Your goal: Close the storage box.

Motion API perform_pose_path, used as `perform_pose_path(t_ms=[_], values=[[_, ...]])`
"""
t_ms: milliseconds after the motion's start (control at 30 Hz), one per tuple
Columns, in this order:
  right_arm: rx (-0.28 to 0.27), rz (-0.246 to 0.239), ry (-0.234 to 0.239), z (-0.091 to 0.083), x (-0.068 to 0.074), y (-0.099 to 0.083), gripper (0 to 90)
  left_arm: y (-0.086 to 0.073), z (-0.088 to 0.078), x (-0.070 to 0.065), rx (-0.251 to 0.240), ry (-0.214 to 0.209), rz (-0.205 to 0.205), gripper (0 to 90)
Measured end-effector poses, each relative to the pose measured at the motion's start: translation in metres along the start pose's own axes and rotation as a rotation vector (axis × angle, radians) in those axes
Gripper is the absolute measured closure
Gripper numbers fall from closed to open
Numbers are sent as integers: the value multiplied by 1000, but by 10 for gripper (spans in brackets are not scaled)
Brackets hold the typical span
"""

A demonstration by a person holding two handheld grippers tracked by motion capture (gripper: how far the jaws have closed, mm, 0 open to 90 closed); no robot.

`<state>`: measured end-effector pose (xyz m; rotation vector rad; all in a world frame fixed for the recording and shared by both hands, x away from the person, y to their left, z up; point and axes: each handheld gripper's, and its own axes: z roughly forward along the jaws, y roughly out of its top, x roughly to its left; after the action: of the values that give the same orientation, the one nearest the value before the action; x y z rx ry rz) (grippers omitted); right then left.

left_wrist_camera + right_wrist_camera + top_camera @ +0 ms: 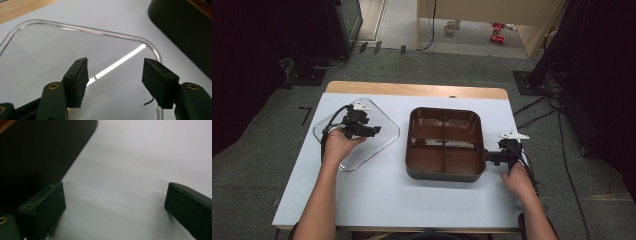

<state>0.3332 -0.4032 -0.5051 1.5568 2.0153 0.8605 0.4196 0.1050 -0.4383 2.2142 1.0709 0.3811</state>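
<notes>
A clear square lid (362,152) with rounded corners lies flat on the left of the white table (377,195). My left gripper (374,131) hovers over it, pointing right toward the tray. In the left gripper view its jaws stand apart above the lid (50,45), with nothing between them (115,67). A brown tray (444,175) with four compartments sits at the table's centre. My right gripper (488,157) rests just off the tray's right front corner, pointing at it. Its jaws are wide open (115,195) over bare table, with the tray's dark wall (37,150) at the left.
The tray's dark wall (185,30) lies close to the right of the lid's corner. A wooden strip (412,90) runs along the table's far edge. Grey carpet, cables and dark equipment stands surround the table.
</notes>
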Motion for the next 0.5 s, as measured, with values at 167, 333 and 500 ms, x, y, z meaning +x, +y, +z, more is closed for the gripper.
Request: perform_pose_path(t_ms=[167,333,500], values=[[0,0,0,0,0,0,25,-8,-2,14,-5,36,-29,377],[0,0,0,0,0,0,25,-16,-5,28,-18,70,-61,374],[0,0,0,0,0,0,25,-26,-6,40,-33,78,-103,374]])
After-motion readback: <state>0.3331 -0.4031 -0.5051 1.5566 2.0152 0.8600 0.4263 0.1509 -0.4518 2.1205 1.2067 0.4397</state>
